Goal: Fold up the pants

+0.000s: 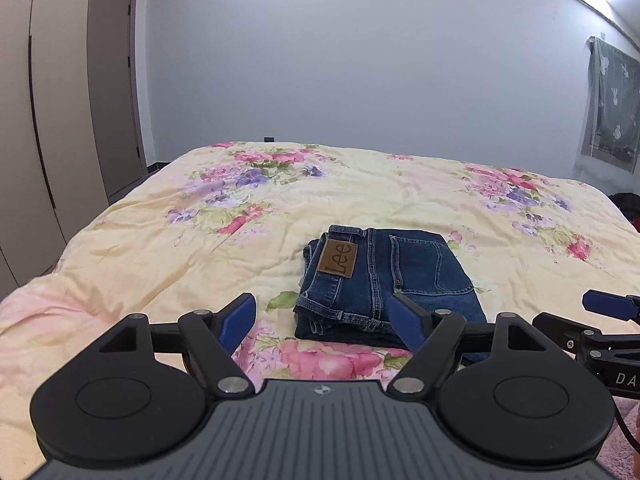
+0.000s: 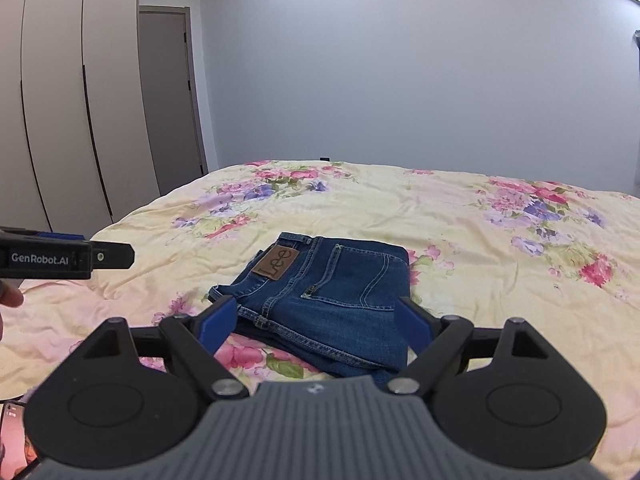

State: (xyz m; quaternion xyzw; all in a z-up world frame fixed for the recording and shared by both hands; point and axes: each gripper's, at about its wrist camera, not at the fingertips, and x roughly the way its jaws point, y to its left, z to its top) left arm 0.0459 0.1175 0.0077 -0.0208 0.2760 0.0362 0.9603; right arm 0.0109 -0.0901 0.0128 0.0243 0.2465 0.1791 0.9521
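Lying: folded dark-blue denim pants [image 1: 384, 284] on yellow floral bedspread [image 1: 160, 240], free bedding at every clock direction
Left gripper [image 1: 324, 320]: spread wide, empty
Right gripper [image 2: 316, 322]: spread wide, empty, short of pants' six-o'clock edge

pants [image 1: 384, 280]: folded stack on bed [image 1: 160, 240], near its front edge | left tool [image 1: 324, 320] before pants, apart from them | right tool [image 2: 316, 320] beside it (to its right) | wardrobe [image 1: 40, 140] and door [image 1: 114, 80] left of bed | wall [image 1: 360, 60] behind
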